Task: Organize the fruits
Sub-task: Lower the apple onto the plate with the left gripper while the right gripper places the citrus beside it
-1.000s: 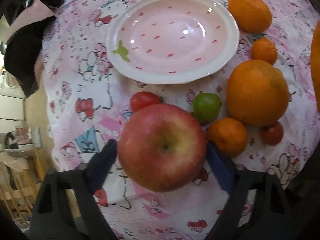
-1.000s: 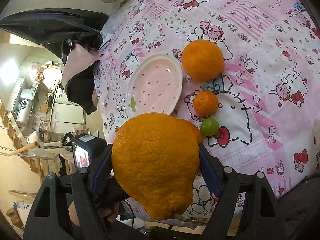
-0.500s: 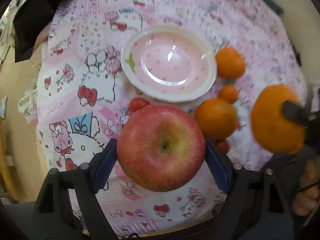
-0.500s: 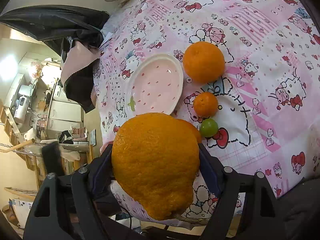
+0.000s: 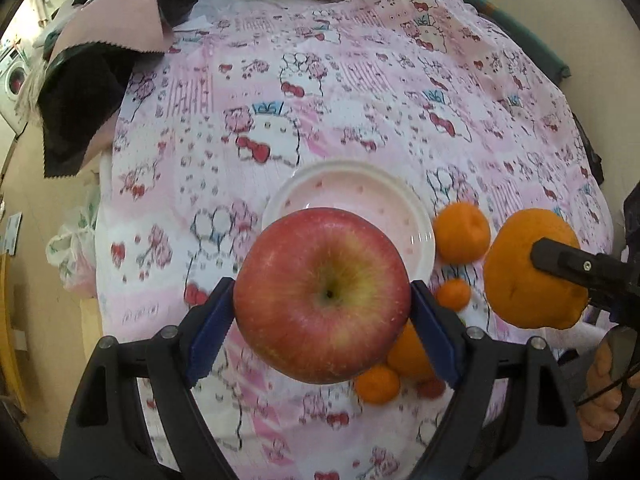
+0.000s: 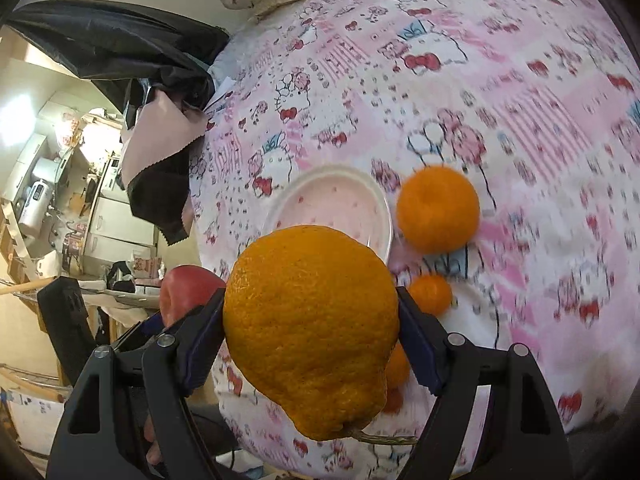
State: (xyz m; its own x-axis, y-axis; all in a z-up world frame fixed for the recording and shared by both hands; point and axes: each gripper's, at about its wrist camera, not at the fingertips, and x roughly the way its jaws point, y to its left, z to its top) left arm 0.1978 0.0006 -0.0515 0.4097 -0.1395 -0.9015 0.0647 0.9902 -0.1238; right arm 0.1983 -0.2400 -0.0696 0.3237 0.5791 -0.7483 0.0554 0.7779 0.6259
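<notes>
My left gripper [image 5: 322, 312] is shut on a red apple [image 5: 322, 296] and holds it high above the table, in front of the pink plate [image 5: 416, 216]. My right gripper [image 6: 310, 328] is shut on a large bumpy orange citrus [image 6: 310, 320], also held in the air; it shows in the left wrist view [image 5: 528, 268] at the right. The apple shows in the right wrist view [image 6: 184, 292] at the left. The plate [image 6: 332, 200] holds nothing. A round orange [image 6: 438, 208] and a small mandarin [image 6: 430, 294] lie right of the plate.
More oranges [image 5: 408, 354], a small mandarin [image 5: 378, 384] and a small red fruit [image 5: 430, 388] lie on the pink patterned cloth [image 5: 360, 100] under the apple. A black and pink fabric pile [image 5: 100, 40] hangs at the table's far left edge. The table edge drops off at the left.
Both grippers have risen and pulled back from the table with their fruit. The plate and loose fruit now look smaller and farther away. The right gripper's citrus has come closer to the apple.
</notes>
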